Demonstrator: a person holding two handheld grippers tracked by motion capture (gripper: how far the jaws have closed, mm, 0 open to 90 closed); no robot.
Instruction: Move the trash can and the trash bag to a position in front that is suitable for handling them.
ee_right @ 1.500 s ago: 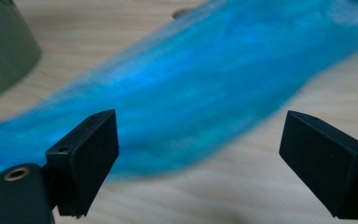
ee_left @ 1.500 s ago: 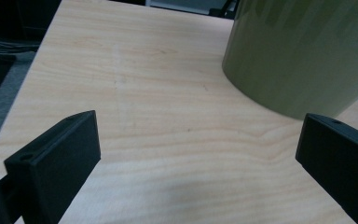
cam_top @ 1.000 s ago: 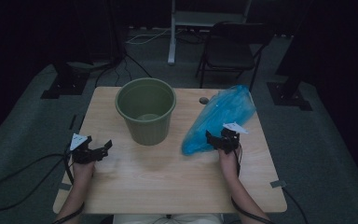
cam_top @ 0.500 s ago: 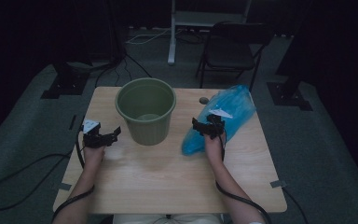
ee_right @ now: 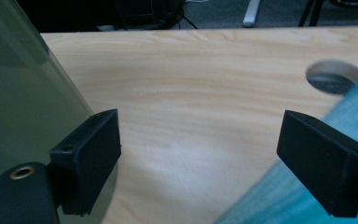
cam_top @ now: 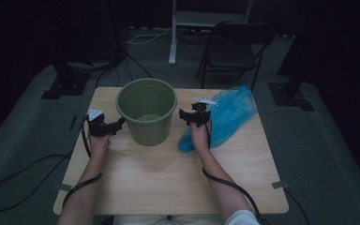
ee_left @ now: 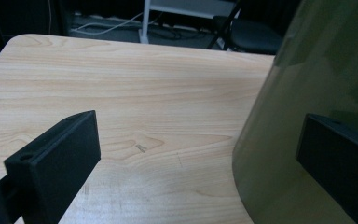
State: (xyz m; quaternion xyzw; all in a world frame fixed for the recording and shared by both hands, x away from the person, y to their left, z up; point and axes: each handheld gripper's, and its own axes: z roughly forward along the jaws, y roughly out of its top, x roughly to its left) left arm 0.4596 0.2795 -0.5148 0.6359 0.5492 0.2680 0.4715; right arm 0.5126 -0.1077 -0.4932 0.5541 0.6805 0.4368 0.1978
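In the high view a green bucket (cam_top: 146,111) stood upright at centre frame on the wooden table (cam_top: 168,173), the left gripper (cam_top: 104,126) just left of it and the right gripper (cam_top: 194,116) to its right, over a blue plastic bag (cam_top: 227,112).

In the left gripper view the jaws gaped wide, the bucket wall (ee_left: 317,93) filling the right side.

In the right gripper view the jaws were also spread, bucket (ee_right: 23,107) at left, bag (ee_right: 270,200) at lower right, and a round table hole (ee_right: 334,77) at upper right.

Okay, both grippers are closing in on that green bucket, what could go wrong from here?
The green bucket stands free on the table, and the left gripper sits open right at its wall, so a one-sided nudge could slide or tip it. The right gripper, also open, hangs over the blue plastic bag; a jaw could snag the loose film and drag it along.
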